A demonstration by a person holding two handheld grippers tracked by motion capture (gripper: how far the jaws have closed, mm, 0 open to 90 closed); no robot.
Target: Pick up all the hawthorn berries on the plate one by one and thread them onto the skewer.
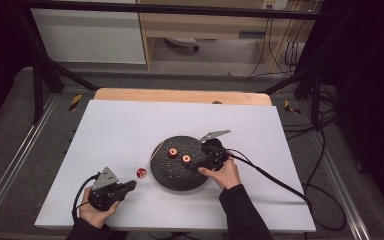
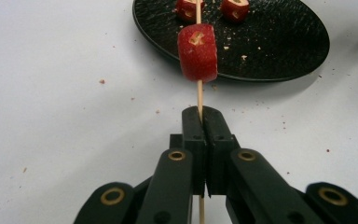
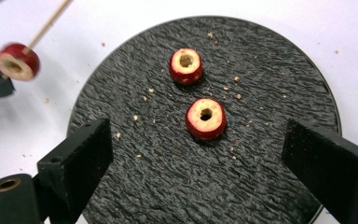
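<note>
Your left tongs (image 2: 200, 122) clamp a thin wooden skewer (image 2: 198, 95) with a red cored fruit slice (image 2: 197, 52) threaded just beyond their tips. Your right tongs (image 3: 196, 154) stand wide above the round black textured plate (image 3: 168, 186), a second red cored slice (image 3: 206, 118) between them, untouched.

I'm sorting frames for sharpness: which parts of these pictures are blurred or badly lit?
Right gripper view: the fruit piece on the skewer at the left edge is motion-blurred, while the two pieces on the black plate are crisp. Left gripper view: the skewered piece is sharp. High view: evenly lit white table, dark surroundings, small soft detail.
</note>
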